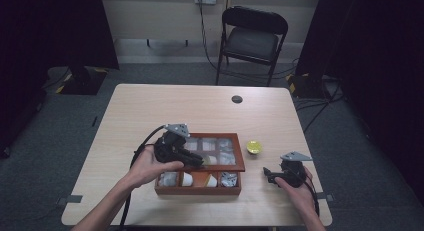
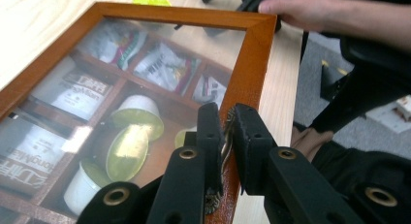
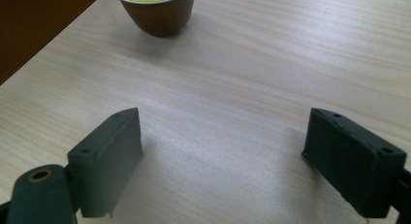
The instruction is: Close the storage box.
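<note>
A wooden tea box [image 1: 197, 190] stands near the table's front edge, its compartments holding sachets [image 2: 165, 64] and yellow-topped pods [image 2: 138, 115]. Its glass-paned lid [image 2: 252, 64] is tilted over the box. My left gripper [image 2: 228, 132] is shut on the lid's wooden frame, pinching its edge between both jaws. In the high view that gripper [image 1: 197, 161] sits over the box's middle. My right gripper [image 3: 223, 146] rests open above bare table to the right of the box, with nothing between its jaws. A brown capsule with a yellow top [image 3: 157, 8] stands a little beyond it.
The capsule [image 1: 254, 147] stands on the table just right of the box's far corner. A small dark disc [image 1: 237, 99] lies near the table's far edge. A black folding chair [image 1: 252, 38] stands behind the table. The box's dark side [image 3: 34, 20] borders the right gripper view.
</note>
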A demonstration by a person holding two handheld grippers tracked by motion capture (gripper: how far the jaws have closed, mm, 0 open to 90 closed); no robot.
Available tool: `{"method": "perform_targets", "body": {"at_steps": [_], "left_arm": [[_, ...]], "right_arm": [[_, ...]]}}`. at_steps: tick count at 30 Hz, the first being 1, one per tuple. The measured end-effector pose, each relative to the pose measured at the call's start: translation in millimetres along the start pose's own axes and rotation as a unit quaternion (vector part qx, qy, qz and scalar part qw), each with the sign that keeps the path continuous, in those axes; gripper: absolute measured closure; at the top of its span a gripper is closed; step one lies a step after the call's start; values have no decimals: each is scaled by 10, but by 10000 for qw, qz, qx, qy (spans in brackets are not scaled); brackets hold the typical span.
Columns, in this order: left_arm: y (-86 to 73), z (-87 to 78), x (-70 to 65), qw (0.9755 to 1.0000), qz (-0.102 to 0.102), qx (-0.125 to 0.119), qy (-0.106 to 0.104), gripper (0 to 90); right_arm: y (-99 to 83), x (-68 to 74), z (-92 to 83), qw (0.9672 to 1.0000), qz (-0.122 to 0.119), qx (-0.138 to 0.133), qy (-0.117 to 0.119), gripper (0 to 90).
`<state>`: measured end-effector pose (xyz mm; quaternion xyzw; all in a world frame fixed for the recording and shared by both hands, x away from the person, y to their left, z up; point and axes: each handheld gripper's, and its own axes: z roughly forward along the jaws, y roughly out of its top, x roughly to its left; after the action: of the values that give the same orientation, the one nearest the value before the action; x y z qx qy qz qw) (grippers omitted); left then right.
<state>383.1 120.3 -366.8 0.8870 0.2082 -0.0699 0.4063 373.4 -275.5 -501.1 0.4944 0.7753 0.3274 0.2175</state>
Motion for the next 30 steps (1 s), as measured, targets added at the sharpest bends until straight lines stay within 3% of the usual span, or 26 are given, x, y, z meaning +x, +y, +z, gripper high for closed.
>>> {"method": "perform_targets", "body": {"at_steps": [10,14,15,30], "left_arm": [[-81,119,-53,9994,126,299,100,820],[-151,182,-86,9995,112,266,162,820],[-163,202,-90,9990,167,374,196,821],[-313,462,-21,9973,79,731,81,834]], "right_arm": [[0,0,0,10000,2,1,-2,127],[0,1,1,10000,1,0,0,127],[0,0,0,10000,1,1,-1,127],[0,0,0,10000,1,0,-1,127]]}}
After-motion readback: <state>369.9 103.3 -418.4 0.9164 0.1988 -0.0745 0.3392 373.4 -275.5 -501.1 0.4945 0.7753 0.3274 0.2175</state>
